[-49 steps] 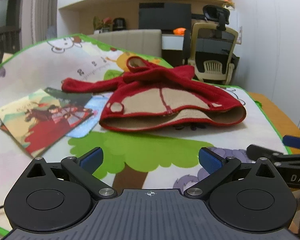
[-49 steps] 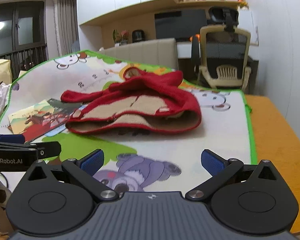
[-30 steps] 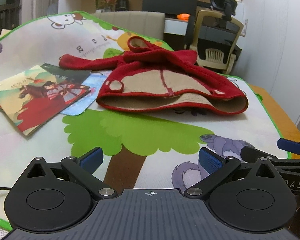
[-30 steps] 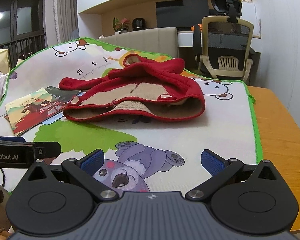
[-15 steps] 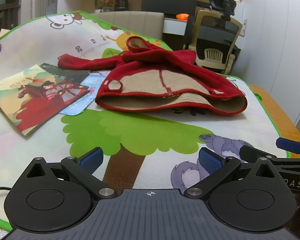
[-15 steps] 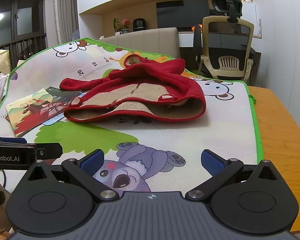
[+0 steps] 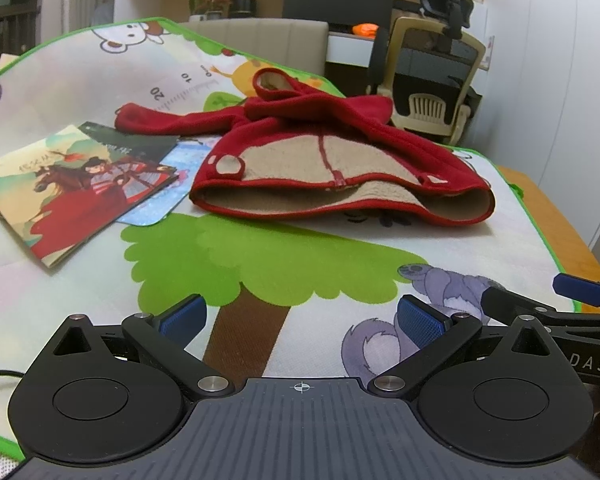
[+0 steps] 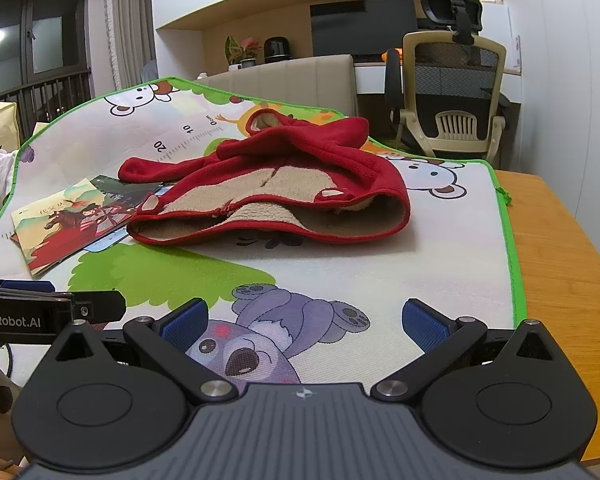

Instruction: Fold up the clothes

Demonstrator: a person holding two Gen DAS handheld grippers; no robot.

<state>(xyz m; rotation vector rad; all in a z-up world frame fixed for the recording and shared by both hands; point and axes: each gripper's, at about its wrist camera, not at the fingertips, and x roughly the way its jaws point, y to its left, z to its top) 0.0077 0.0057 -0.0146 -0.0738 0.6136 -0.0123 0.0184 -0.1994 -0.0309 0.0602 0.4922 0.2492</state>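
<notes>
Now, I have left gripper (image 7: 300, 316) spread, empty, near mat (image 7: 80, 92) edge. Picture books (image 7: 72, 184) left of red jacket (image 7: 340, 160), sleeve over them: I'd lift sleeve clear first. Jacket mid-mat, untouched. Right gripper (image 8: 304, 316) spread, empty; I'd pinch hem corners together.

Even, warm indoor light; soft shadow under the red jacket (image 7: 332, 160). Both views are sharp, with fisheye bending at the edges.
</notes>
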